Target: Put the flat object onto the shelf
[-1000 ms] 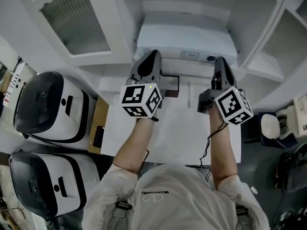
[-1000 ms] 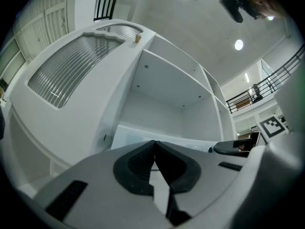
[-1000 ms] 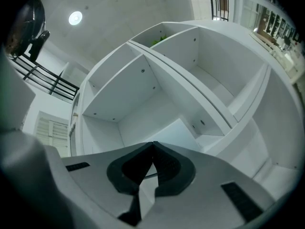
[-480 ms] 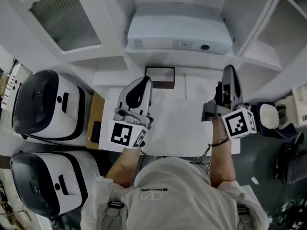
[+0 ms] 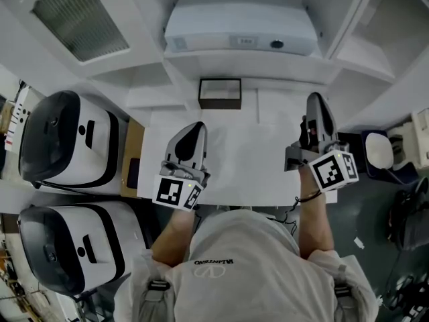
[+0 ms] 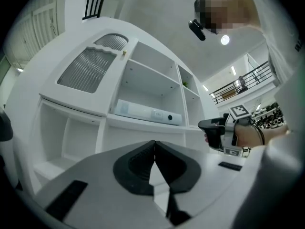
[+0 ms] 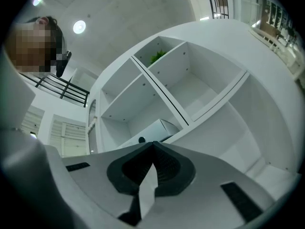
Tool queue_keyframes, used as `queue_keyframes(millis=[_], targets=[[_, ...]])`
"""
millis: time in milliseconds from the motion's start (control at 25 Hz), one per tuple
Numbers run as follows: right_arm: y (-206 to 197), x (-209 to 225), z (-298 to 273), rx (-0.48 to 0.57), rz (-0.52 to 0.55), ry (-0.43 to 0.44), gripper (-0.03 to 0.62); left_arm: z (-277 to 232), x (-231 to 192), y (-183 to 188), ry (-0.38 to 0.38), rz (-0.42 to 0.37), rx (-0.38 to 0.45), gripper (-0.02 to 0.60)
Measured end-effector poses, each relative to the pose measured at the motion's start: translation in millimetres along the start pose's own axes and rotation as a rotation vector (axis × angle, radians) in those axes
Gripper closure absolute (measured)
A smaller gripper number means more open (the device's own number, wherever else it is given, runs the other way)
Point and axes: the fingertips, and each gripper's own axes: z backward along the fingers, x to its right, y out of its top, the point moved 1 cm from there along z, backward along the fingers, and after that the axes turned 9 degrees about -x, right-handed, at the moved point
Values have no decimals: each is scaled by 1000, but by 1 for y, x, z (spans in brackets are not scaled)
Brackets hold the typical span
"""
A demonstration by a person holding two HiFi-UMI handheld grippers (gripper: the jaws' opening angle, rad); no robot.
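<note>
**1. Tool state.** Nearest the operator, the left gripper (image 5: 194, 130) was held above the near left part of the white table (image 5: 248, 159). Its jaws were fully closed tip to tip, with nothing between them. The right gripper (image 5: 316, 100) was held over the right part of the table, a little farther out. Its jaws were also closed and empty. Neither gripper touched anything.

**2. Surroundings.** 2 white appliances with dark lids (image 5: 64, 136) stood left of the table, well apart from the left gripper. A small dark-framed box (image 5: 220, 93) sat at the far edge of the table, between the 2 grippers and beyond them.

**3. Task object.** The flat white object (image 5: 241, 35) lay flat on the shelf board (image 5: 268, 62) of the white shelving unit, directly above and beyond the dark-framed box. It was clear of both grippers, so the placement appeared complete.

**4. Hazards.**
- The flat object appeared to sit close to the front edge of the shelf board. A knock from a raised gripper could push it askew or tip it forward onto the table.
- The dark-framed box lay between the grippers and the shelf. A low forward reach could strike or shove it.
- The closed jaws could not catch the object if it slipped. They would have to be opened before any correction.
</note>
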Motion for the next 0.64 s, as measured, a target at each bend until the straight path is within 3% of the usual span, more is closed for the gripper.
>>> queue_keyframes(millis=[640], targets=[[-4, 12, 15, -39, 4, 16, 585, 1, 16, 8, 63, 8, 20, 577]])
